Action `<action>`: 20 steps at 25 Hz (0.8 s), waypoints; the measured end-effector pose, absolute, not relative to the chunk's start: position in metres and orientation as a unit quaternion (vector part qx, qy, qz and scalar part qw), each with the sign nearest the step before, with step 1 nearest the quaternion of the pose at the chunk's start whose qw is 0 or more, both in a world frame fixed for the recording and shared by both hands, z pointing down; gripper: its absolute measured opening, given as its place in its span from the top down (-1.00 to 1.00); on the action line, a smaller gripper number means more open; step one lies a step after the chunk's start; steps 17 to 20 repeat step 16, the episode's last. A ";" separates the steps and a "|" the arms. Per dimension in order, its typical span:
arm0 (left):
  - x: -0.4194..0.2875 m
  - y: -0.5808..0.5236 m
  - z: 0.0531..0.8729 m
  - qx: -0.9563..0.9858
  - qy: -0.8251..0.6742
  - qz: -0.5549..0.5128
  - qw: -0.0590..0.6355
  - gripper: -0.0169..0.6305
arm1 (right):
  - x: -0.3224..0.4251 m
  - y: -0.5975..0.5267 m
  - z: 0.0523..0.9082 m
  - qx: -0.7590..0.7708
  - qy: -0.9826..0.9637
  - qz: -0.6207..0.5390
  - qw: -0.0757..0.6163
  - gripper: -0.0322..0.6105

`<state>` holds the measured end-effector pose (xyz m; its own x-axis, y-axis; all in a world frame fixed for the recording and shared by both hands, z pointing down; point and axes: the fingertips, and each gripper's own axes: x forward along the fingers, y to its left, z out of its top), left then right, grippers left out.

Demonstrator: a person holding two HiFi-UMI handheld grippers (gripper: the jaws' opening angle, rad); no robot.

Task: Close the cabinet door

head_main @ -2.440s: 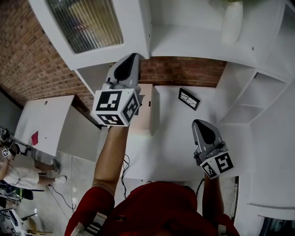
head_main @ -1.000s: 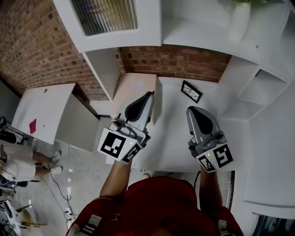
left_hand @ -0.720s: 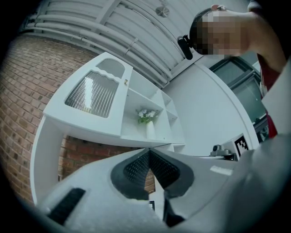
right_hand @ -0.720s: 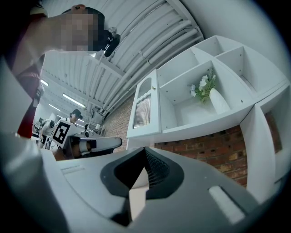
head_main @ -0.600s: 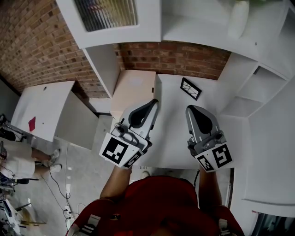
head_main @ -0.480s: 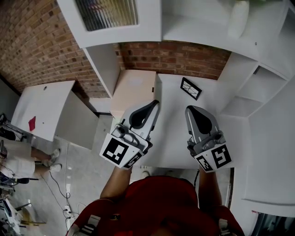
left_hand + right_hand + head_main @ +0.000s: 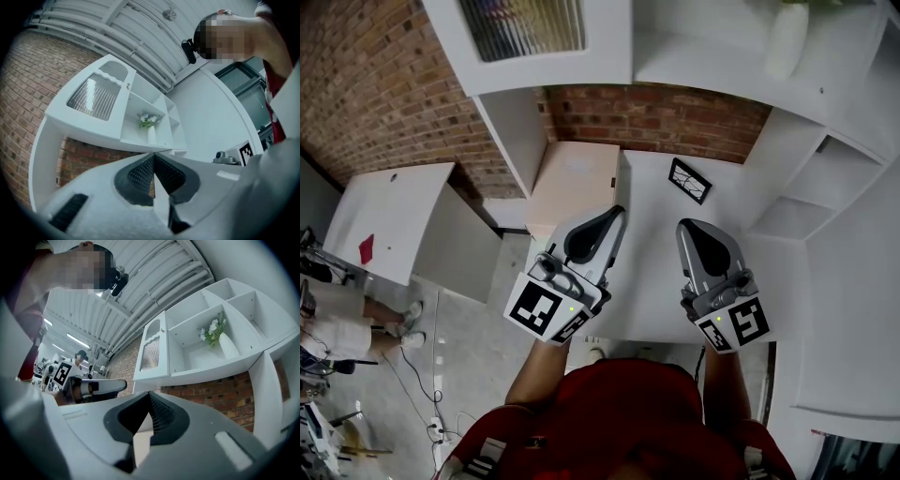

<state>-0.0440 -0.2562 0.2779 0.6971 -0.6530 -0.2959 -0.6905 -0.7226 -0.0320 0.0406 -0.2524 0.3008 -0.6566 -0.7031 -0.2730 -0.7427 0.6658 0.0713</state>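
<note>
Left claw (image 7: 614, 212) down; cabinet door (image 7: 581, 70) flush.

- Red brick wall (image 7: 666, 117) at back of rm.
- White counter (image 7: 661, 272) butts against brick wall.
- White side table (image 7: 389, 220) by brick wall, left part.
- Grey floor (image 7: 464, 366) below brick wall, left side.
- Ribbed ceiling (image 7: 140, 282) above brick wall, w/ strip lights (image 7: 77, 340).

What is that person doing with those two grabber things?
A person holds a gripper in each hand over the white table. The left gripper and the right gripper are both shut and hold nothing. The cabinet door with the ribbed glass looks closed against the white cabinet, and neither gripper touches it. So the door job looks done.
</note>
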 end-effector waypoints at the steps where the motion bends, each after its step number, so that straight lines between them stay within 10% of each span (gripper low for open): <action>1: -0.044 -0.256 0.278 -0.918 0.366 0.134 0.071 0.94 | 0.041 -0.252 0.301 -0.399 0.906 0.089 0.112 0.86; 20: -0.053 -0.252 0.271 -0.915 0.369 0.143 0.074 0.94 | 0.038 -0.249 0.296 -0.398 0.906 0.092 0.116 0.86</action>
